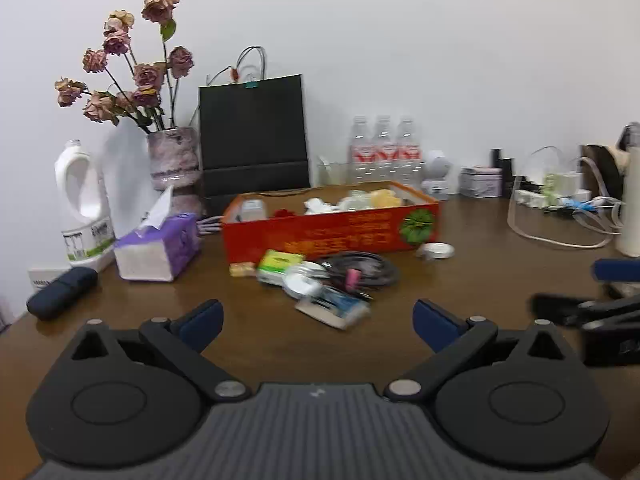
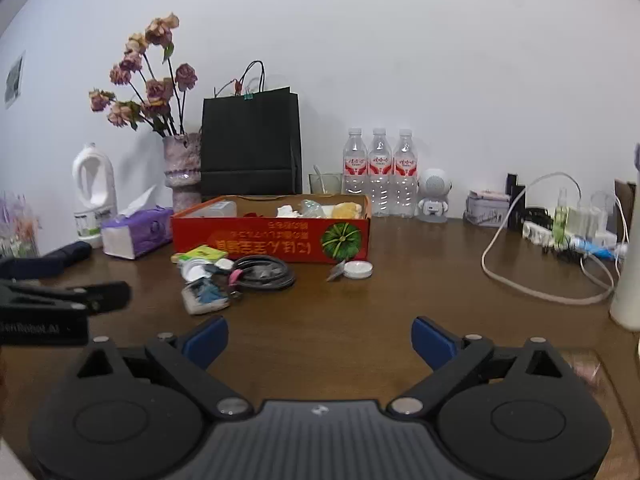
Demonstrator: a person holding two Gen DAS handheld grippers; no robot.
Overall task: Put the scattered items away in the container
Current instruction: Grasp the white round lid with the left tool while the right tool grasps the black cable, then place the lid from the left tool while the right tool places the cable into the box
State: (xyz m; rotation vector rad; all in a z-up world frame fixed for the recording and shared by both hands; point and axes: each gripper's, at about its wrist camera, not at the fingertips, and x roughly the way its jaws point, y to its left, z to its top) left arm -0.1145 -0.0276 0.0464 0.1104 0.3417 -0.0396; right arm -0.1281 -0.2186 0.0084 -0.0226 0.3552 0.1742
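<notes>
Orange box (image 2: 272, 236) sits beyond the clutter; my fingers (image 1: 434, 322) gape empty, and I risk snagging the coiled cable (image 1: 360, 270).

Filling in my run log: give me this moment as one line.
left hand-held gripper open | right hand-held gripper open | black coiled cable outside orange cardboard box

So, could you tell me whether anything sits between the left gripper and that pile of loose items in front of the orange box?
Nothing visible does. The left gripper has its jaws open over bare table, and the pile of loose items lies straight ahead. The orange box stands directly behind the pile, open on top.
</notes>
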